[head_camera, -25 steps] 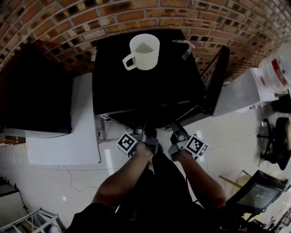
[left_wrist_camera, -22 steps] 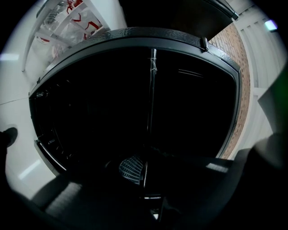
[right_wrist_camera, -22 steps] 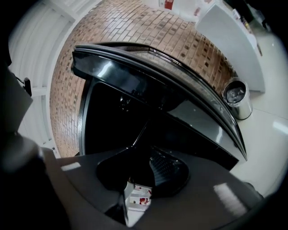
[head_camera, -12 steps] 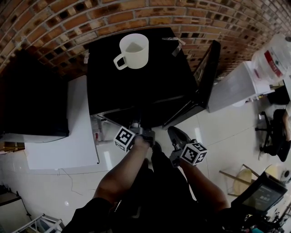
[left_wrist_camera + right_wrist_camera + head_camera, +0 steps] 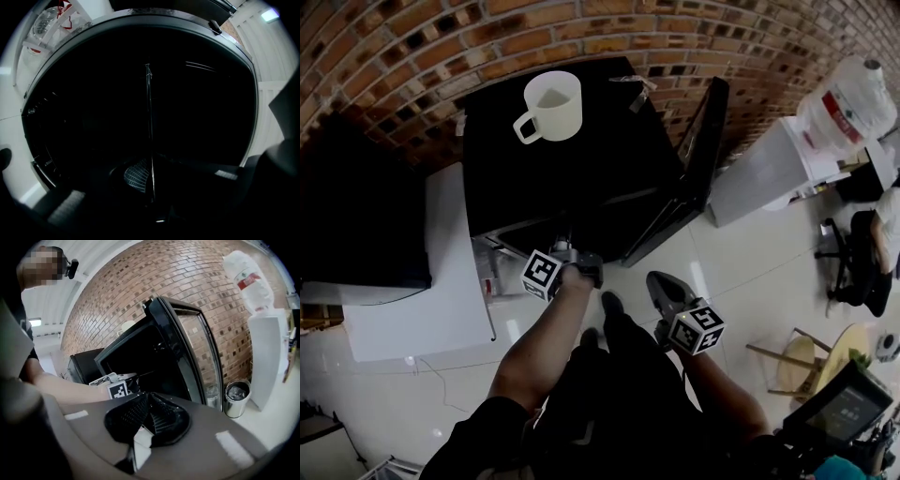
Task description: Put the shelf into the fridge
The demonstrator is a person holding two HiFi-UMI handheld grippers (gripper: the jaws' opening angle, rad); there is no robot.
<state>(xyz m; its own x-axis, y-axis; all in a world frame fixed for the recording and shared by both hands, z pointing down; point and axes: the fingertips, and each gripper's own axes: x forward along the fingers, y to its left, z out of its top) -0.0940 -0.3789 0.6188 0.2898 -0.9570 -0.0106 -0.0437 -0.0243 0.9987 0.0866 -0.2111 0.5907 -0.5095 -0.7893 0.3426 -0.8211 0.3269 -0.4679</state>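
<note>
Checking the left gripper [image 5: 567, 255], we find it clenched on the shelf [image 5: 149, 122], which runs edge-on from its jaws up frame centre into the fridge [image 5: 609, 159]. The right gripper [image 5: 666, 295], jaws just closed empty, sits farther off.

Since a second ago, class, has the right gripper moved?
Yes: the right gripper drew back from the fridge toward the person; its jaws just closed, empty.

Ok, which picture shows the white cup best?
The head view: it looks down on the whole cup, handle too, standing on the black fridge. The right gripper view shows only a pale sliver above the fridge; the left gripper view shows none.
</note>
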